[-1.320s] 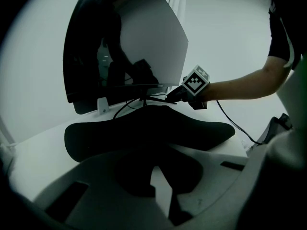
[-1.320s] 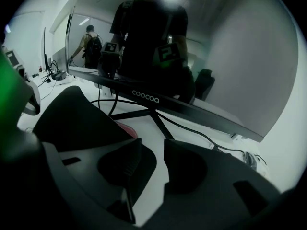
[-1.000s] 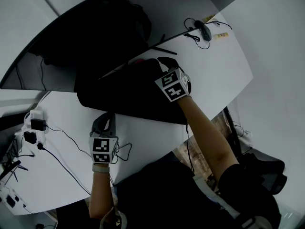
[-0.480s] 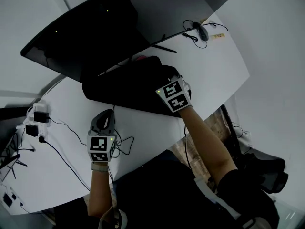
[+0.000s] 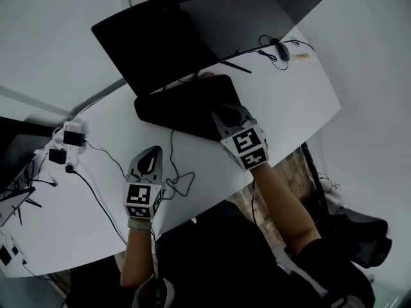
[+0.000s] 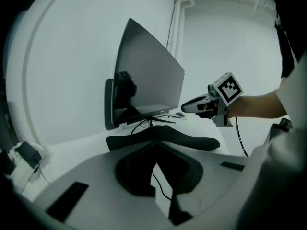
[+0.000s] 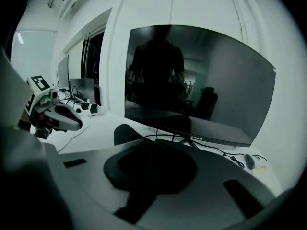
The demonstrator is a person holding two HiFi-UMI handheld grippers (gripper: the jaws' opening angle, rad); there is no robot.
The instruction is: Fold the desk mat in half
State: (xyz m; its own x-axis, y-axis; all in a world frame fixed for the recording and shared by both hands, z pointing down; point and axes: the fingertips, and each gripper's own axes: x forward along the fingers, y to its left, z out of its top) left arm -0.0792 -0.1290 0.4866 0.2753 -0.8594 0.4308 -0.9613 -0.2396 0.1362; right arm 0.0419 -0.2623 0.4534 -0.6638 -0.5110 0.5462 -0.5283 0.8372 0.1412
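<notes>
The black desk mat point(image 5: 183, 104) lay on the white desk point(image 5: 289, 88), just near the monitor point(image 5: 192, 37), its surface humped rather than flat; the right gripper point(image 5: 223, 113) hovered over the mat's near right corner, jaws drawn together on nothing; the left gripper point(image 5: 153, 153) hung to the near left over bare desk beside a loose cable point(image 5: 173, 165), jaws likewise together and empty.
</notes>
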